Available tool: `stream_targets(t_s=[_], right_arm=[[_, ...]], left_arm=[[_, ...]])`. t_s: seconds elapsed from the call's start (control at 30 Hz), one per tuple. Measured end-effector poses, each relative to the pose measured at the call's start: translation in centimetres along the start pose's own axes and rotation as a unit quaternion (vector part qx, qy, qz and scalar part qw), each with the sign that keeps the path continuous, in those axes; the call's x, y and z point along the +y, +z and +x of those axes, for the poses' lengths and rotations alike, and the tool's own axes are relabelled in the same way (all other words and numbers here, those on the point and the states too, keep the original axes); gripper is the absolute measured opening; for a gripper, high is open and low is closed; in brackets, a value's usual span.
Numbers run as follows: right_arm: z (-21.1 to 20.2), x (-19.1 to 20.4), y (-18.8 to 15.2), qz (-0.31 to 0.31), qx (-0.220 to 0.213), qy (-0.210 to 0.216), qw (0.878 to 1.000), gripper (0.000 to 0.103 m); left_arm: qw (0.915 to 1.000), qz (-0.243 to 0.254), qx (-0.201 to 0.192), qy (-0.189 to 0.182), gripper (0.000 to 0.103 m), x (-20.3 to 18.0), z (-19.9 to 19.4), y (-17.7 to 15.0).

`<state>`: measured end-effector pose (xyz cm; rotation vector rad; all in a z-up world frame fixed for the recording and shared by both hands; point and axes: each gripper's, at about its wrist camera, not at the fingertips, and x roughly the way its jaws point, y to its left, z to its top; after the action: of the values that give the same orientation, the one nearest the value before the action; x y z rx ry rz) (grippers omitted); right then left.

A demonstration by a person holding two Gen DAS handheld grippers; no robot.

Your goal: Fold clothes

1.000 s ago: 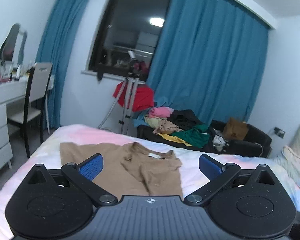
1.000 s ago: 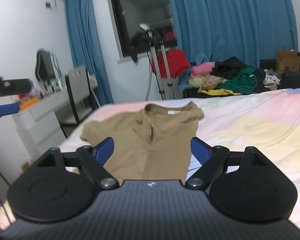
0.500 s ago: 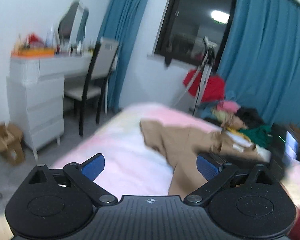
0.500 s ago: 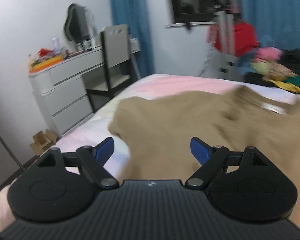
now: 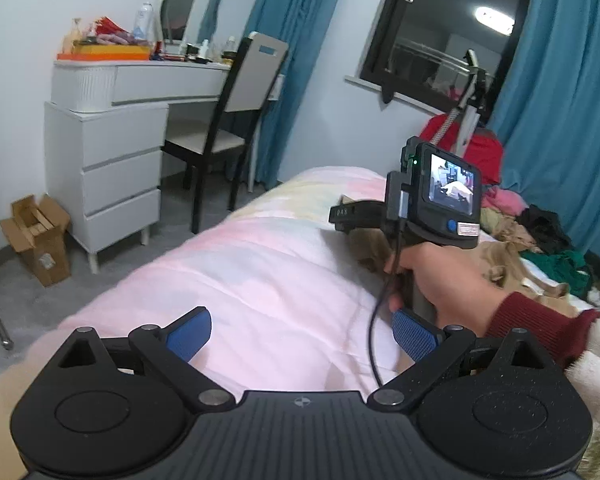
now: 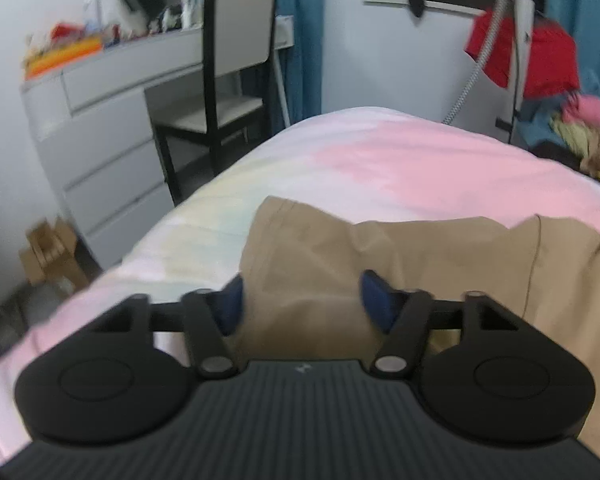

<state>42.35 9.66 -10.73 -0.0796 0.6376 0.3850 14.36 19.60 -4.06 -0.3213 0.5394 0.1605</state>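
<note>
The right gripper (image 6: 300, 300) has its jaws apart, low over the near sleeve edge of the tan shirt (image 6: 420, 264). The shirt lies straight ahead of it and runs off to its right, long axis across the view. The left gripper (image 5: 300, 336), also spread wide and holding nothing, hangs over bare quilt (image 5: 260, 264), with the shirt ahead and to its right, so the right hand (image 5: 440, 276) is nearer. The soft pink bed gives under pressure. A dresser (image 5: 100, 168) and chair (image 5: 236, 100) stand off to the left.
</note>
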Motion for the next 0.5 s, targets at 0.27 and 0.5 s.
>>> stream_targets(t_s=[0.27,0.5], right_arm=[[-7.3,-4.8,3.3,0.036,-0.051,-0.016,0.998,0.01],[-16.2,-13.8,4.9,0.087,-0.12,-0.054,0.988,0.01]], left_arm=[[0.9992,0.02,-0.033,0.007,0.098,-2.0,-2.0,-0.7],[0.9985,0.032,-0.042,-0.015,0.099,-4.3,-3.9,-1.1]])
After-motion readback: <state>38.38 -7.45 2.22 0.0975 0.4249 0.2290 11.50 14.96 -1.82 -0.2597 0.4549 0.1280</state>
